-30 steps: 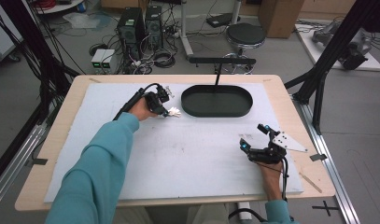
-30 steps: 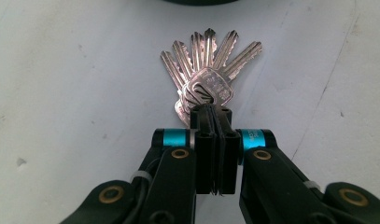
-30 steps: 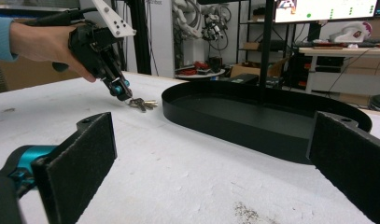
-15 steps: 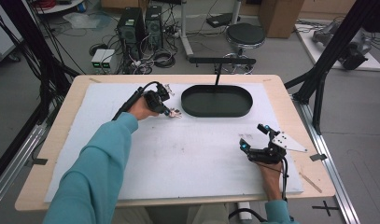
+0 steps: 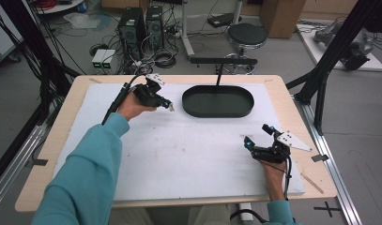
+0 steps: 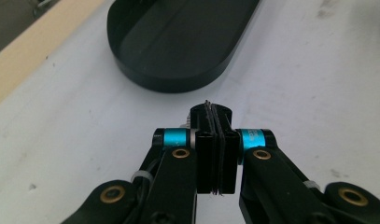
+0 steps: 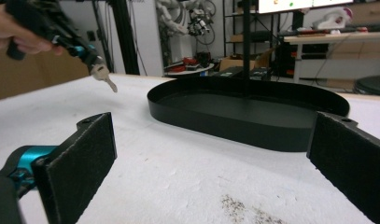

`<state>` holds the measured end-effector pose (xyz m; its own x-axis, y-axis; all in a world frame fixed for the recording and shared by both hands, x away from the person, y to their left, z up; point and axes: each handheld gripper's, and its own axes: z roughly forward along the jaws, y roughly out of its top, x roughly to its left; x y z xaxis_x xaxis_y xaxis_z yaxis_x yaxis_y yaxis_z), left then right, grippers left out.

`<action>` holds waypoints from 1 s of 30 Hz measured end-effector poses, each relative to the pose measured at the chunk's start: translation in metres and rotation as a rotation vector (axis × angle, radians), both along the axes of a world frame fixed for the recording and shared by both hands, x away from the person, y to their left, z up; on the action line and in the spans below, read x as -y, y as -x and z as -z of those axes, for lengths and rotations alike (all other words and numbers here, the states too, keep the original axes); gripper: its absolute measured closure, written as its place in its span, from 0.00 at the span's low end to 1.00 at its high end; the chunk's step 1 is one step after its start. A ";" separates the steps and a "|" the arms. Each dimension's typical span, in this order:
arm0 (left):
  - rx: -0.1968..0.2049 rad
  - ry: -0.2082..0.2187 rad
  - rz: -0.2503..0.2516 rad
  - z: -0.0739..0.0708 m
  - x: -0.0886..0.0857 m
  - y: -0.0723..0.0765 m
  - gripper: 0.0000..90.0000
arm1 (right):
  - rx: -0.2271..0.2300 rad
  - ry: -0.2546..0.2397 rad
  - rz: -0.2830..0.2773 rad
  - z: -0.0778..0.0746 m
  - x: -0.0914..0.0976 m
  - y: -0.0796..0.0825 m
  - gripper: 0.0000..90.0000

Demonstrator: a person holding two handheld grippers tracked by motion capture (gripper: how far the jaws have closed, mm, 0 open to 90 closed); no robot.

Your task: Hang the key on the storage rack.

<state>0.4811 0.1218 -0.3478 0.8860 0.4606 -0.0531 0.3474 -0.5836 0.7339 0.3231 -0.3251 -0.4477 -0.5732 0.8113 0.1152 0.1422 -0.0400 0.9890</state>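
My left tongs (image 5: 169,104) clench a small silver metal key (image 7: 103,75), lifted — not yet in the black oval tray (image 5: 217,110). My right tongs (image 5: 259,138) rest released on the bench (image 5: 48,140).

Even, bright room light falls from overhead, and shadows on the white table cover (image 5: 188,154) are soft and faint. The black tray (image 7: 253,112) shows a dull sheen. Near jaws look slightly blurred.

Left gripper (image 5: 167,104) fingers pinched together, right gripper (image 5: 258,136) fingers spread.
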 end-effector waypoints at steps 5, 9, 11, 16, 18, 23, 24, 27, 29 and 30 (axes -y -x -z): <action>0.020 0.076 0.025 -0.012 -0.007 0.010 0.98 | 0.001 -0.003 -0.025 -0.011 0.000 -0.002 0.01; 0.031 0.163 0.055 -0.020 -0.010 0.017 0.98 | -0.006 -0.003 -0.072 -0.027 -0.005 -0.005 0.01; 0.044 0.176 0.063 -0.023 -0.012 0.022 0.98 | -0.012 -0.003 -0.116 -0.036 -0.009 -0.008 0.01; 0.047 0.237 0.087 -0.029 -0.014 0.036 0.98 | -0.031 0.013 -0.223 -0.059 -0.019 -0.016 0.01; 0.047 0.257 0.098 -0.031 -0.016 0.042 0.98 | -0.036 0.011 -0.264 -0.068 -0.023 -0.019 0.01; 0.055 0.316 0.137 -0.036 -0.021 0.055 0.98 | -0.028 0.062 -0.334 -0.090 -0.034 -0.025 0.01; 0.050 0.327 0.148 -0.036 -0.022 0.057 0.98 | -0.021 0.065 -0.351 -0.094 -0.037 -0.027 0.01; 0.062 0.356 0.159 -0.038 -0.024 0.066 0.98 | -0.016 0.085 -0.409 -0.107 -0.049 -0.032 0.01; 0.070 0.383 0.166 -0.039 -0.025 0.072 0.98 | -0.014 0.095 -0.420 -0.110 -0.053 -0.034 0.01; 0.069 0.398 0.174 -0.039 -0.025 0.075 0.98 | -0.014 0.106 -0.435 -0.113 -0.057 -0.035 0.01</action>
